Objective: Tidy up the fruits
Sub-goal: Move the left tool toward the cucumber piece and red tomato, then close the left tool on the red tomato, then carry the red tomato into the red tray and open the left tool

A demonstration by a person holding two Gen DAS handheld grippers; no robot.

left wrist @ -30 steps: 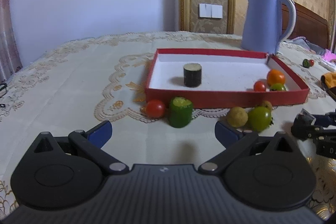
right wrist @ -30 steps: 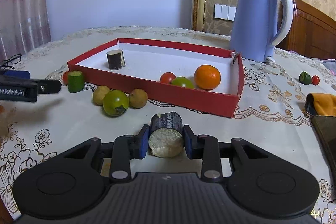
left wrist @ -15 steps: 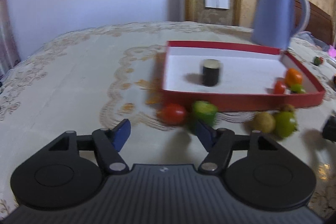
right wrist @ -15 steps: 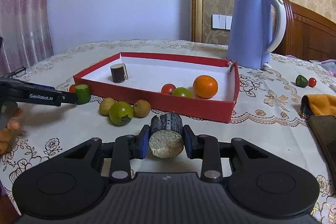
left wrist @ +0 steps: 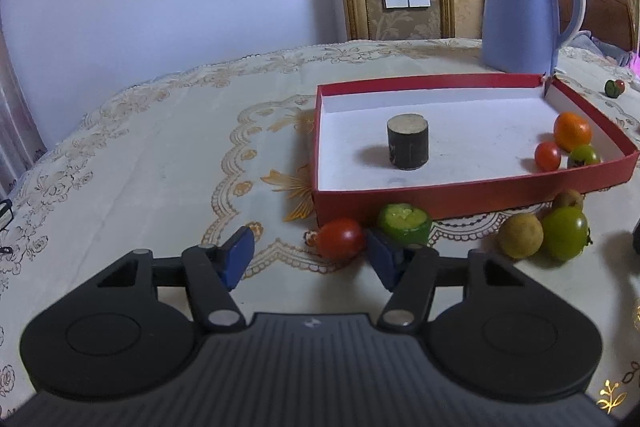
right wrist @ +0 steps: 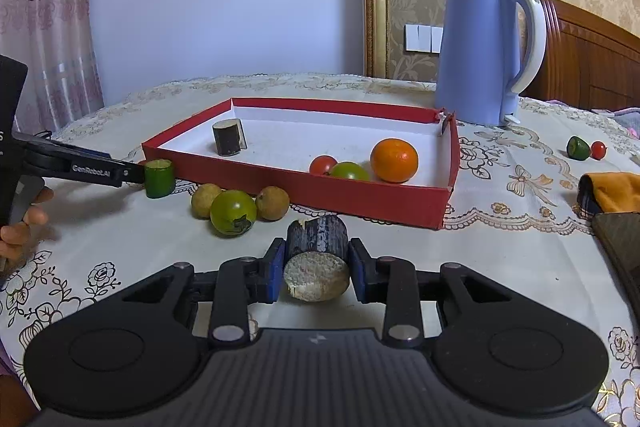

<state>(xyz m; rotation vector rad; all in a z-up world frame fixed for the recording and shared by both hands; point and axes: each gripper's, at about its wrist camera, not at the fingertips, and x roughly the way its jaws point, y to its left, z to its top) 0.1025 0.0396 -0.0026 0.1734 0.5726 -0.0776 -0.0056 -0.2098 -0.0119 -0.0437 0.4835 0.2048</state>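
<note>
The left gripper, jaws just narrowing but not gripping, is lining up on the small red tomato by the red cardboard tray's front-left corner. The right gripper is clamping the dark-skinned eggplant chunk; next, I'd judge, closing on the tomato without nudging the green cucumber stub

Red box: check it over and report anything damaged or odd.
The red box has one corner split open by the blue kettle: a loose flap stands away from the wall there. Inside, a dark cut cylinder stands apart from the orange and two tomatoes. Nothing is spilled.
</note>
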